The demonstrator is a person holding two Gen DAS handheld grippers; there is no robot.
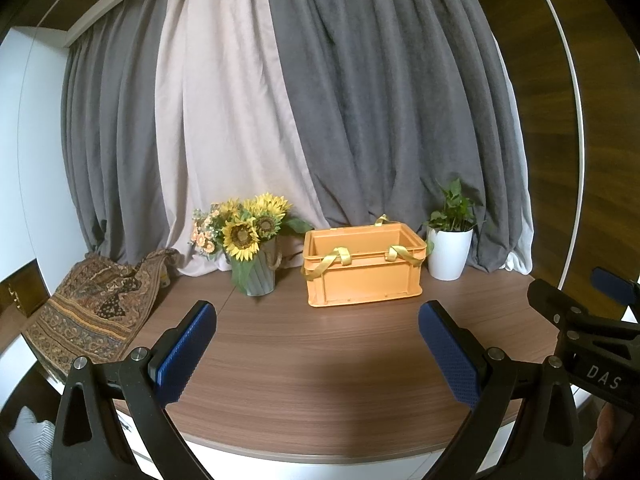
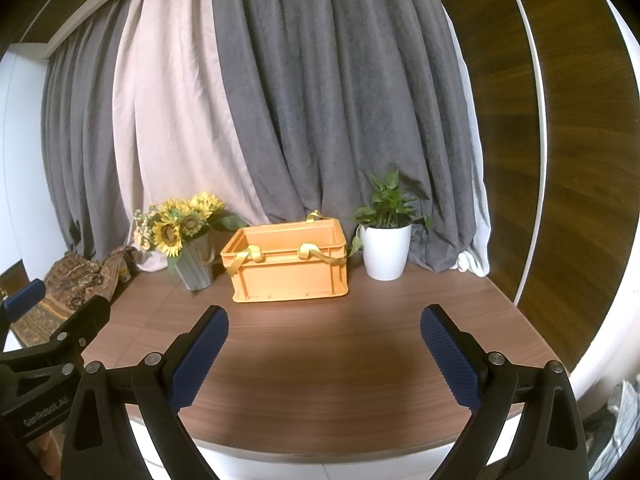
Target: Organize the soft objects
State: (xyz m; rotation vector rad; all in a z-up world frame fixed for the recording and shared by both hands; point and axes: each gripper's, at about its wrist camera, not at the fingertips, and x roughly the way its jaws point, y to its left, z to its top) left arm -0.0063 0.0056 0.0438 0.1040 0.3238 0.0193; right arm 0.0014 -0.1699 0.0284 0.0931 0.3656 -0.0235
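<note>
I hold both claws, left claw (image 1: 318,350) and right claw (image 2: 324,354), spread apart and empty, while the limp, light patterned cloth (image 1: 94,312) lies far left of the orange crate (image 1: 362,266), best pinched at a raised fold.

Sunflower bouquet (image 1: 248,232) in ribbed grey vase (image 1: 260,276), potted green plant (image 1: 450,236) in white pot, grey-and-pink curtains (image 1: 320,100) behind wooden tabletop (image 1: 320,360).

Left gripper (image 1: 317,347): black frame, silver rivets, blue textured pads (image 1: 185,354) | Right gripper (image 2: 324,352): same build (white lettering "DAS" on its body, seen from the left wrist view)
</note>
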